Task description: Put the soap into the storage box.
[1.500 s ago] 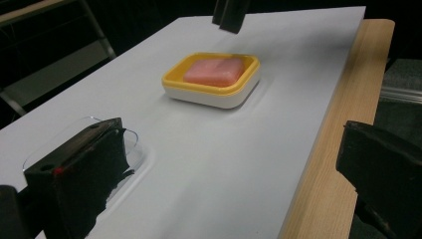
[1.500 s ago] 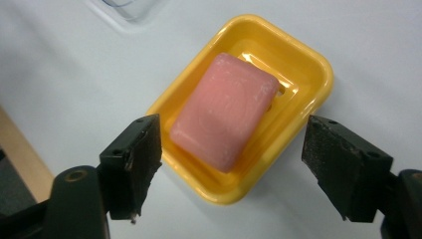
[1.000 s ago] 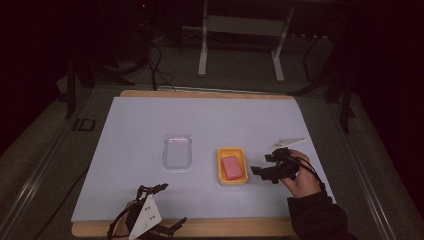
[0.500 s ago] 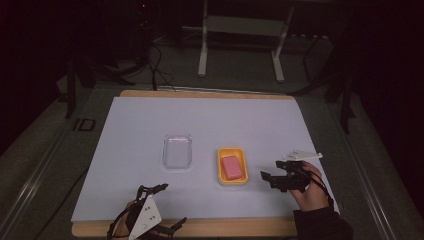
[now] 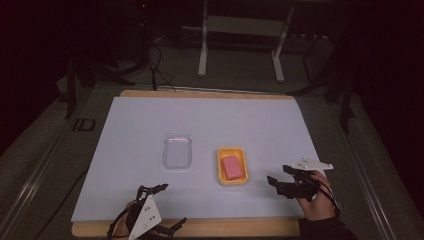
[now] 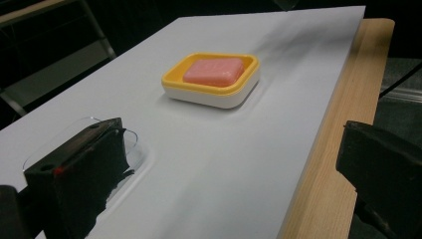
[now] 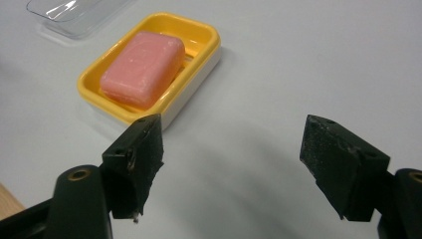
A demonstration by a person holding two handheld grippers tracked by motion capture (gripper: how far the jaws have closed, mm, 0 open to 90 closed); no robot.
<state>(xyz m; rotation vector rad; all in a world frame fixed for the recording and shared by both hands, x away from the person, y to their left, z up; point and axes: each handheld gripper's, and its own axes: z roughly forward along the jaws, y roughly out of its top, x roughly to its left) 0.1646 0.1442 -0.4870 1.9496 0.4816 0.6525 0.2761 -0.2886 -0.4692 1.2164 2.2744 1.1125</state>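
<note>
A pink soap bar (image 5: 231, 167) lies in a yellow soap dish (image 5: 220, 176) on the white sheet, near the middle. A clear plastic tray (image 5: 177, 151) sits to its left. My right gripper (image 5: 274, 185) hovers just right of the dish, held by a hand, jaws pointing toward it. In the right gripper view its jaws (image 7: 239, 162) stand open over bare sheet, with the soap (image 7: 143, 68) and dish (image 7: 206, 47) ahead at the upper left. My left gripper (image 5: 171, 205) rests at the near table edge, open and empty. In the left gripper view the dish (image 6: 219, 95) lies ahead.
The white sheet (image 5: 250, 125) covers a wooden table whose edge (image 5: 240, 227) runs along the near side. The clear tray (image 6: 130, 142) shows partly behind the left gripper's jaw. Metal stand legs (image 5: 202, 55) and cables sit on the dark floor beyond the table.
My right gripper has drawn back toward the near edge and slightly right, away from the soap dish. The left gripper, dish and tray have stayed put.
</note>
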